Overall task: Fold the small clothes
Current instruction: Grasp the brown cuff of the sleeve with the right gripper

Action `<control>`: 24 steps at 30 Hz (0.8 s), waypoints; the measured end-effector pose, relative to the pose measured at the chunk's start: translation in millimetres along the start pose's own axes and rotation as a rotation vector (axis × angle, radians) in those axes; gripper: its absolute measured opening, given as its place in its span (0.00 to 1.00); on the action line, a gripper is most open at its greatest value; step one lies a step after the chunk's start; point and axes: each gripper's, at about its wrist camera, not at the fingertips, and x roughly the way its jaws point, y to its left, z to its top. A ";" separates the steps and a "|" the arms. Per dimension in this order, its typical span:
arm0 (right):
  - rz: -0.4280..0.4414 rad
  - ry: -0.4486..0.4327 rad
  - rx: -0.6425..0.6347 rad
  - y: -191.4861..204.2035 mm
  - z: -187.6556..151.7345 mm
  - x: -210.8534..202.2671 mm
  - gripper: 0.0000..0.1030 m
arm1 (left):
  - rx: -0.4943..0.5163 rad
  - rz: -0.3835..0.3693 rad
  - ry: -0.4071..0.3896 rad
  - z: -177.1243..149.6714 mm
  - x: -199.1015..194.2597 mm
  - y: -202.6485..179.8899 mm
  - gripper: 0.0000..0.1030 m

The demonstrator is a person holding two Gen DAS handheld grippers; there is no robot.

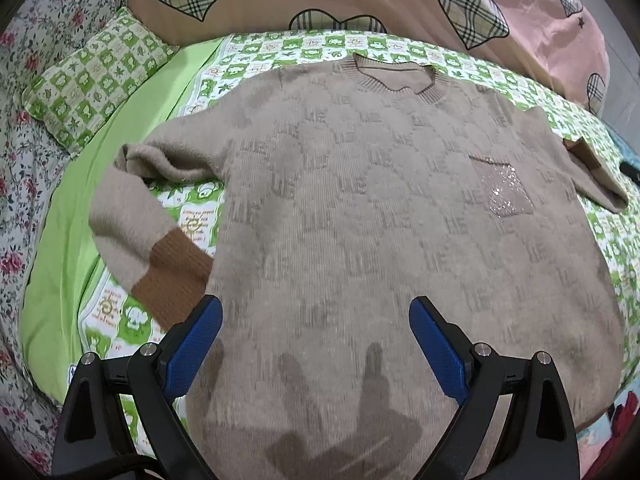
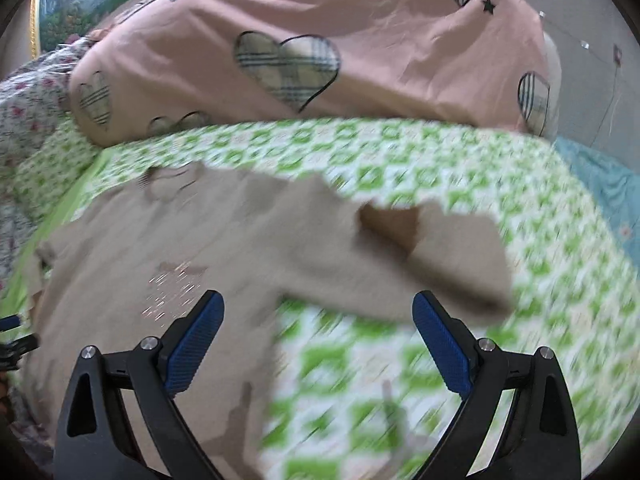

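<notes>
Left wrist view, left to right: floral quilt; small green-and-white checked pillow; plain lime sheet. Beige knit sweater lies flat, front up, on the green checked bedspread. Fuzzy, embossed letter pattern, ribbed round collar, sequinned chest pocket. Left-side sleeve doubled back on itself, brown ribbed cuff touching the body's edge. Left gripper hovers over the hem, blue textured fingers spread wide, holding nothing.

Right wrist view, motion-blurred: sweater's other sleeve folded, brown cuff showing. Right gripper fully spread, empty, above sweater edge and bedspread. Pink duvet with plaid hearts heaped behind.
</notes>
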 end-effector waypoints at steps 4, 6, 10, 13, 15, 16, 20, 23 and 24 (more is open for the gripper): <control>-0.047 0.053 -0.044 -18.6 30.3 42.7 0.75 | -0.011 -0.006 0.036 4.2 11.5 -2.9 0.92; -0.070 0.097 -0.074 -25.0 39.0 68.0 0.68 | -0.013 -0.016 0.051 5.9 17.8 -4.6 0.92; -0.152 0.192 -0.110 -40.4 39.5 108.0 0.09 | -0.015 -0.034 0.082 7.3 29.7 -7.7 0.92; -0.110 0.182 -0.011 -48.8 38.7 104.7 0.09 | -0.025 -0.046 0.092 7.7 36.2 -6.3 0.92; -0.058 0.129 0.012 -37.2 39.5 87.8 0.09 | -0.035 -0.059 0.095 9.5 39.7 -5.2 0.92; -0.010 0.101 0.039 -27.9 40.7 80.0 0.09 | -0.040 -0.070 0.098 10.3 41.0 -5.0 0.92; 0.203 0.047 0.130 19.5 46.4 71.2 0.09 | -0.046 -0.080 0.077 12.1 37.7 -3.1 0.92; 0.334 0.036 0.137 74.6 49.6 71.3 0.09 | -0.070 -0.091 0.065 11.1 32.8 4.0 0.92; 0.388 0.037 0.136 98.4 51.2 73.6 0.09 | -0.080 -0.095 0.060 10.0 30.6 7.3 0.92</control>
